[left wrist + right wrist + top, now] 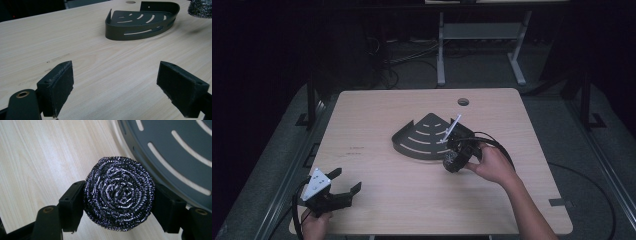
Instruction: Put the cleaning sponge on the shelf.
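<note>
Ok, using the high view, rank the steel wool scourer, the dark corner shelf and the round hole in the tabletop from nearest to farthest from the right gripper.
1. Steel wool scourer, clamped between the right gripper fingers.
2. Dark corner shelf, just beyond the scourer, towards the table's middle.
3. Round hole, near the table's far edge.

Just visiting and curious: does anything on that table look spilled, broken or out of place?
Nothing stands out. The dark corner shelf lies flat on the wooden table, and the right hand-held gripper grips a steel scouring pad beside it. No spill or damage shows.
</note>
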Demonstrator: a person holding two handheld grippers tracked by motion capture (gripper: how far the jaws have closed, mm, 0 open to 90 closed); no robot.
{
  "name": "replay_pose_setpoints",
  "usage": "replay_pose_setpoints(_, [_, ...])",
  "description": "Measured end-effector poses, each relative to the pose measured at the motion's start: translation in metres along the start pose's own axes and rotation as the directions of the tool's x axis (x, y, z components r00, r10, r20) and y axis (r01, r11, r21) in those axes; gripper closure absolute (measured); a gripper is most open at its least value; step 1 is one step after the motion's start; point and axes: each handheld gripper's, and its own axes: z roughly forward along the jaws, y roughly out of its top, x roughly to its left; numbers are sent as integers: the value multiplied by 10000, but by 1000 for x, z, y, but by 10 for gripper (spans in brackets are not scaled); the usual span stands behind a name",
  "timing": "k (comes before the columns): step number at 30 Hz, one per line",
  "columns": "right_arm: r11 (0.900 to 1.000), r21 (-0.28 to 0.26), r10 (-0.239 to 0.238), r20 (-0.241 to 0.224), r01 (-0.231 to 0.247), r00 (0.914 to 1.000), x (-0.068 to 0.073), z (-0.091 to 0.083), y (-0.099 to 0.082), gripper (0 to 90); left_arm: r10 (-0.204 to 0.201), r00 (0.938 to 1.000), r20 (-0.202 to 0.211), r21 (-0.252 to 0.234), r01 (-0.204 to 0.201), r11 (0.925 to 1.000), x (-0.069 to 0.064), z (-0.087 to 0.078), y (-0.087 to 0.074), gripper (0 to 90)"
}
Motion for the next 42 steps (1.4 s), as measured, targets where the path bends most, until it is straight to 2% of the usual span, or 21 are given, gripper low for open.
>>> replay_pose_setpoints(2, [9999, 7, -111, 83, 111, 9999, -1, -1, 3, 313, -14, 10000, 15, -48, 14, 10000, 0, 0, 0, 133])
replay_pose_setpoints(4, [10000, -28, -54, -33, 53, 10000, -3, -1, 5, 313, -6, 10000, 24, -39, 6, 10000, 0, 0, 0, 133])
replay_pose_setpoints(5, [9999, 83, -90, 125, 89, 9999, -4, -1, 8, 313, 15, 10000, 42, -51, -15, 10000, 0, 0, 1, 133])
replay_pose_setpoints(12, [9999, 65, -89, 12, 89, 10000, -9, -2, 16, 313, 11, 10000, 64, -49, -11, 10000, -1, 0, 1, 133])
replay_pose_setpoints(15, [9998, 196, -109, 115, 107, 9999, -11, -3, 18, 313, -2, 9999, 102, 13, 2, 10000, -1, 1, 0, 133])
replay_pose_setpoints(26, [10000, 27, -10, 117, 10, 9999, -23, -13, 33, 313, 86, 9999, 130, -7, -86, 10000, -2, 2, 1, 133])
replay_pose_setpoints(34, [9992, 387, 57, 163, -64, 9999, -33, -10, 46, 313, 42, 9999, 123, -28, -41, 10000, -2, 2, 2, 133])
replay_pose_setpoints(37, [9996, 218, 196, -69, -194, 9998, -36, -9, 49, 313, 0, 9997, 258, -117, 3, 9999, -2, 1, 2, 133])
replay_pose_setpoints(42, [9989, 389, 246, 69, -248, 9997, -41, -8, 54, 313, 9, 9997, 230, -69, -7, 10000, -3, 2, 2, 133])
